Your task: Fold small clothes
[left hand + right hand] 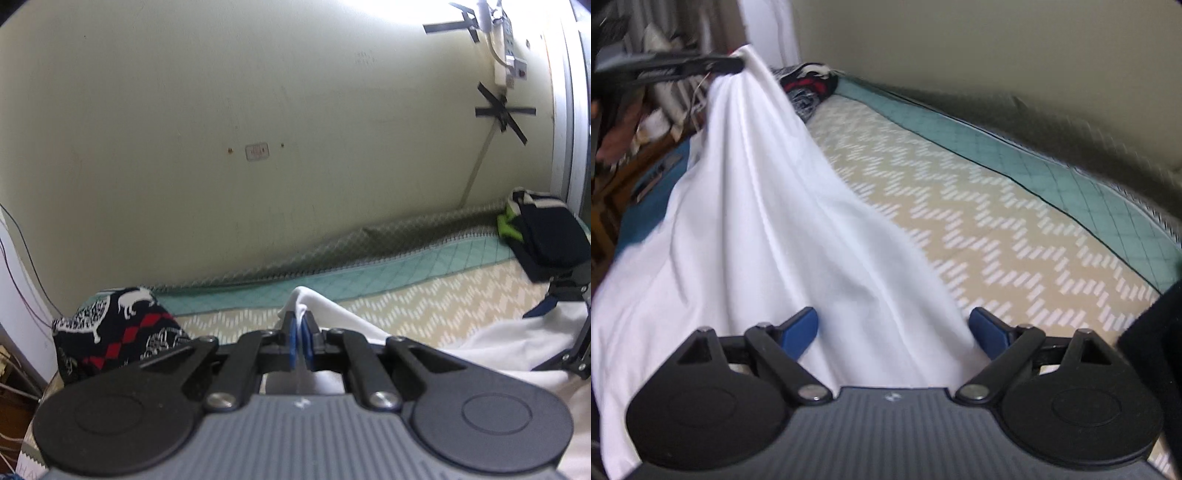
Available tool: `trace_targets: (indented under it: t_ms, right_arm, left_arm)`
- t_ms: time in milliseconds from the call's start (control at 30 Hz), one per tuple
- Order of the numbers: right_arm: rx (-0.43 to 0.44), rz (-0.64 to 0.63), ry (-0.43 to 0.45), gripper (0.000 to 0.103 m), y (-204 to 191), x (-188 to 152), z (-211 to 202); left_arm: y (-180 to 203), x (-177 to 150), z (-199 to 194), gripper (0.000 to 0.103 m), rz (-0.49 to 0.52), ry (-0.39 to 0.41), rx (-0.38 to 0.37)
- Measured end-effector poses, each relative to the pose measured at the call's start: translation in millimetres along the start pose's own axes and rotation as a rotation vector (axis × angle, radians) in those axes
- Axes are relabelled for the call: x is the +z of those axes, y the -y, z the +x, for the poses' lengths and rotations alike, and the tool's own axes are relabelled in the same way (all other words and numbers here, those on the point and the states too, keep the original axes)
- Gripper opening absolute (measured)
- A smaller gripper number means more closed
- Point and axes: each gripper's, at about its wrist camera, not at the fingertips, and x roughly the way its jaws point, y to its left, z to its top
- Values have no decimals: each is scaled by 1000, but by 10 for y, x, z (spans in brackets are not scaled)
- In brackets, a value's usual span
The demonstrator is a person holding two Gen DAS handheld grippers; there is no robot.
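Note:
A white garment [768, 229] drapes over the patterned bed cover [979, 221]. My left gripper [301, 338] is shut on a pinched corner of the white garment [310, 299] and holds it lifted. In the right wrist view the left gripper [735, 64] shows at top left, gripping the garment's peak. My right gripper [894, 328] is open, its blue fingers [801, 328] spread wide with the white cloth lying between them. The right gripper [554, 299] also shows at the right edge of the left wrist view, on the cloth.
A folded black, white and red patterned cloth [114, 332] lies at the bed's left end. A dark pile with green and striped pieces [543, 232] sits at the right end. A teal quilt [369, 273] runs along the wall [258, 110]. Clutter [646, 110] stands beside the bed.

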Motion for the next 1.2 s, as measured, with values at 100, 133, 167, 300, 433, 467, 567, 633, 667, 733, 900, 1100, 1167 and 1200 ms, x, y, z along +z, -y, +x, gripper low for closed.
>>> trace_targets:
  t_ms: [100, 133, 167, 300, 433, 467, 567, 633, 667, 733, 900, 1100, 1167, 1200]
  right_arm:
    - [80, 24, 24, 82, 63, 23, -77]
    - [96, 64, 58, 82, 146, 52, -143]
    - [108, 109, 94, 81, 245, 101, -203]
    - [48, 208, 127, 67, 521, 275, -207]
    - [6, 59, 20, 62, 245, 199, 137]
    - [-15, -11, 35, 38, 123, 138, 126]
    - [-51, -28, 62, 0, 8, 203, 68]
    - [-148, -36, 121, 0, 100, 353, 2]
    - [-199, -23, 165, 0, 209, 469, -68]
    - [-296, 29, 275, 0, 435, 739, -236]
    - [-558, 83, 419, 0, 916, 1276, -269]
    - [-596, 233, 332, 58, 1381, 1262, 192]
    - [-511, 247, 373, 53, 1353, 1078, -18]
    - [-463, 255, 393, 52, 1329, 954, -160]
  left_arm:
    - [-18, -85, -66, 4, -7, -7, 8]
    - [-32, -105, -88, 4, -13, -7, 7]
    - [-56, -126, -109, 4, -18, -8, 5]
    - [-89, -174, -159, 4, -25, -13, 5]
    - [-74, -196, -164, 4, -25, -21, 7]
    - [-71, -193, -162, 4, -22, -23, 7]
    - [-60, -101, -89, 4, -8, -22, 18]
    - [-60, 65, 18, 4, -3, -13, 21]
    - [-55, 184, 91, 4, 2, -3, 24]
    - [-26, 414, 265, 4, 18, 19, 47]
    - [81, 893, 1060, 6, -21, 3, 95]
    - [227, 662, 1746, 11, 4, -173, 184]
    - [102, 513, 1484, 11, -33, -153, 134]
    - [40, 415, 1288, 11, -44, -138, 109]
